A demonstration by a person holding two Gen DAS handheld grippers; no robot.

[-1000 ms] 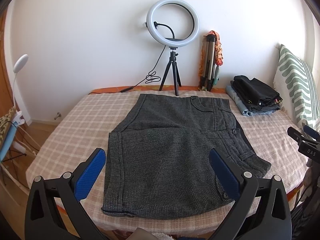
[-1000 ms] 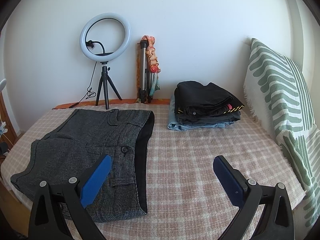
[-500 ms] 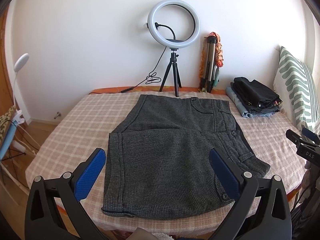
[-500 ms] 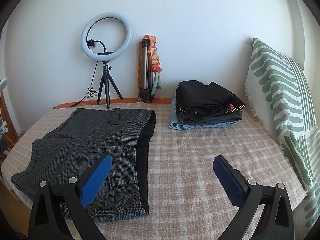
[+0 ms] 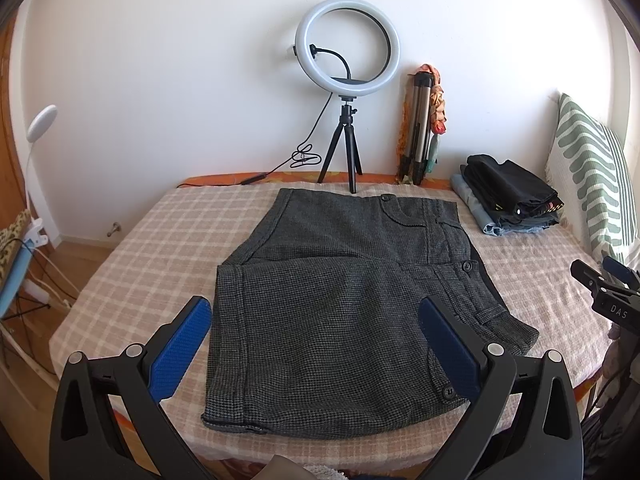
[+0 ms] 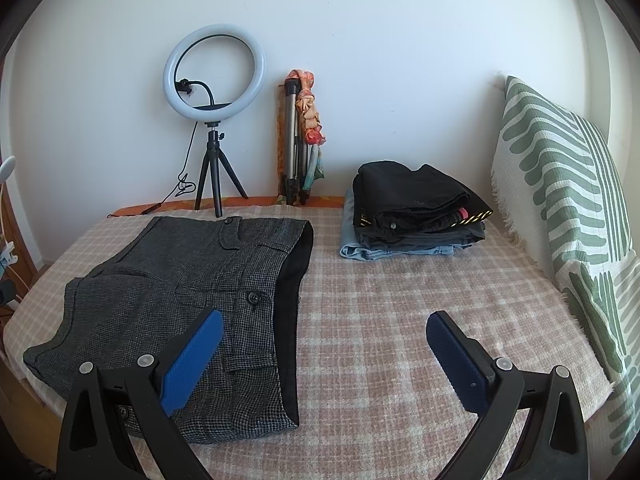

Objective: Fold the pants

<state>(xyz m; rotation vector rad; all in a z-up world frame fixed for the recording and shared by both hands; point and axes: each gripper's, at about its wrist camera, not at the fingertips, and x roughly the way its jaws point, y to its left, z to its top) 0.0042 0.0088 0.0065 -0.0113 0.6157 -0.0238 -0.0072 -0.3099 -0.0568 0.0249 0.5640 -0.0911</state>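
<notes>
Dark grey houndstooth pants (image 5: 340, 304) lie folded flat on the checked bed cover (image 5: 160, 264). In the right wrist view the pants (image 6: 188, 300) lie to the left, with the black lining of the waist showing. My left gripper (image 5: 316, 344) is open and empty, held above the near end of the pants. My right gripper (image 6: 324, 354) is open and empty, above the bed cover (image 6: 380, 320) just right of the pants. Part of the right gripper (image 5: 608, 292) shows at the right edge of the left wrist view.
A stack of folded dark clothes (image 6: 416, 208) sits at the back right, also in the left wrist view (image 5: 508, 196). A green striped pillow (image 6: 568, 216) stands at the right. A ring light on a tripod (image 5: 347, 92) and a folded tripod (image 5: 420, 128) stand against the wall.
Both grippers have drifted slightly; the views shift a little. The pants have not moved and both grippers stay open.
</notes>
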